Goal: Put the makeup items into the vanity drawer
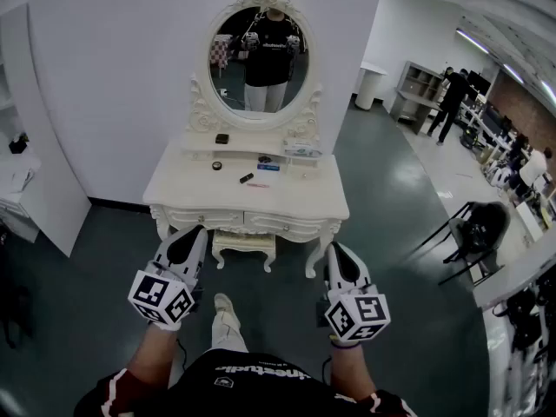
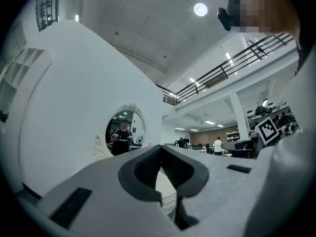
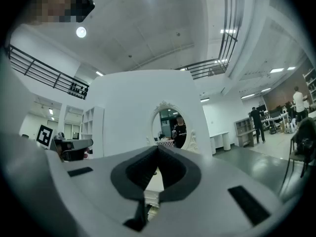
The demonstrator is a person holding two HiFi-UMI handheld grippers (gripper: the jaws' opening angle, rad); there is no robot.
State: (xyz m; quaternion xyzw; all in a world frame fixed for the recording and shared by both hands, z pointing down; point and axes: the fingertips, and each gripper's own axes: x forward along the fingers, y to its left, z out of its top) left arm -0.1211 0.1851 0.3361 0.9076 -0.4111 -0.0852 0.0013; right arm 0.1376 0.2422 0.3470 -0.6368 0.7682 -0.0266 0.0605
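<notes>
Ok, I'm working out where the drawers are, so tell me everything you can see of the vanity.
The vanity is cream-white, seemingly painted wood, with carved curved legs. An oval mirror in an ornate frame rises from a raised back shelf. Two front drawers look shut. It stands upright against the white wall on the dark floor, small makeup items lying on its top and shelf. A matching stool sits beneath.
</notes>
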